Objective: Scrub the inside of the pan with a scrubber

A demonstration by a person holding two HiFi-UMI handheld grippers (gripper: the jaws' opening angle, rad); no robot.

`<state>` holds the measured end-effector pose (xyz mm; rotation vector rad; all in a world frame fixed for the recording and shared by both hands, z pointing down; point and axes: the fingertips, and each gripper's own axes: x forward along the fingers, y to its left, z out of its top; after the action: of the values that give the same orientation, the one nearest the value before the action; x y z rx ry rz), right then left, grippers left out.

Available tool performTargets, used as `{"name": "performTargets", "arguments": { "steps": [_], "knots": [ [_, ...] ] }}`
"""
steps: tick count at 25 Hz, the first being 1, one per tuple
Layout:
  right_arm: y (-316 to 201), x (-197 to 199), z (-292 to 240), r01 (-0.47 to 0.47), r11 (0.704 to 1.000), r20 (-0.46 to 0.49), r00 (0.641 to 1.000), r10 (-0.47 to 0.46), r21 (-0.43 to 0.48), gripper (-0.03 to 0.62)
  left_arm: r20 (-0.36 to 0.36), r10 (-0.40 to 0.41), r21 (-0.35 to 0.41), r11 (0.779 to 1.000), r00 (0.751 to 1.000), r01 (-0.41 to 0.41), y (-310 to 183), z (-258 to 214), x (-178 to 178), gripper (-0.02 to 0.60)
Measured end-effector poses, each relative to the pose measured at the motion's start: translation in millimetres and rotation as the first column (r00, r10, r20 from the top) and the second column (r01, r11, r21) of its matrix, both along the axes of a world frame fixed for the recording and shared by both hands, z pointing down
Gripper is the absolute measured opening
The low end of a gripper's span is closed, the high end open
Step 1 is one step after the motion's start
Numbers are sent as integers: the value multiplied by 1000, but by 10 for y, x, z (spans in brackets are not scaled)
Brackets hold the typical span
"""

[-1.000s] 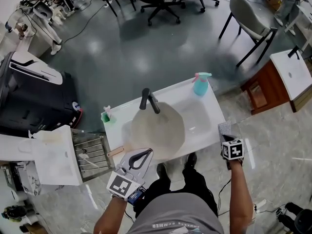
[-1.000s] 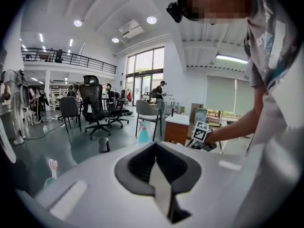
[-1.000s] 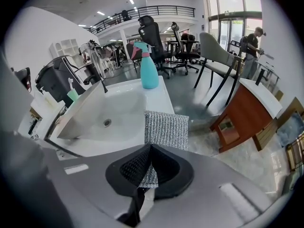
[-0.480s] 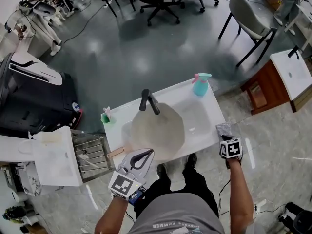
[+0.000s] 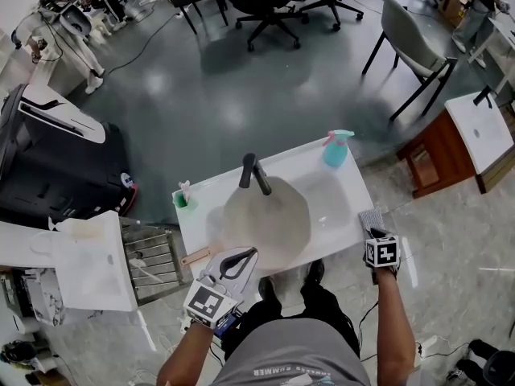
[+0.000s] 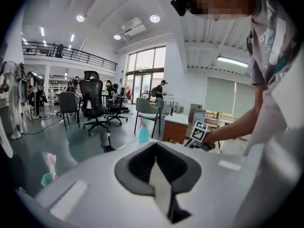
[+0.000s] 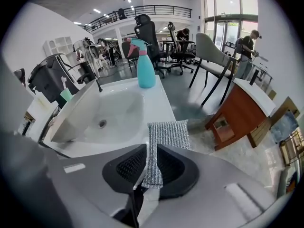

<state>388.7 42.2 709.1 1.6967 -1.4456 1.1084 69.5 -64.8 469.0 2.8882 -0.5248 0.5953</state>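
White sink (image 5: 344,206): right tongs (image 7: 152,150) opening around scrubber (image 7: 168,134) (at rim); left tongs (image 6: 156,148) together

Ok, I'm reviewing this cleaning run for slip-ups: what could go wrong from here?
The right claw is opening with the scrubber between its jaws, right at the outer edge of the sink and away from the pan. The scrubber could fall off onto the floor. The pan would then stay unscrubbed.

One pan (image 5: 269,215), one scrubber (image 5: 371,218), one spray bottle (image 5: 335,149), one faucet (image 5: 256,174).
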Motion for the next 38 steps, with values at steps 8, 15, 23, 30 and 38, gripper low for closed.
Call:
{"name": "performTargets", "arguments": {
  "steps": [8,15,23,30,38],
  "knots": [
    [32,-70,-323,-49,997,-38,998,51,58,71,-19,6,-31,999,1000,-6,18,20,-185,2],
    [-64,-230,-823,-72,981,-68,994,85,182,46,-54,9,-66,998,999,-12,88,6,-318,2],
    [-284,-314,-1752,-54,927,-130,985,109,370,2,-70,0,-47,999,998,-3,98,-81,-522,2],
    [-490,-1029,-2516,89,845,-95,994,-45,528,0,-92,0,-1,1000,996,0,150,-256,-594,2],
    [-621,-1908,-3128,279,720,-104,955,-278,635,-1,-119,7,59,998,993,0,215,-477,-623,2]
  ]
}}
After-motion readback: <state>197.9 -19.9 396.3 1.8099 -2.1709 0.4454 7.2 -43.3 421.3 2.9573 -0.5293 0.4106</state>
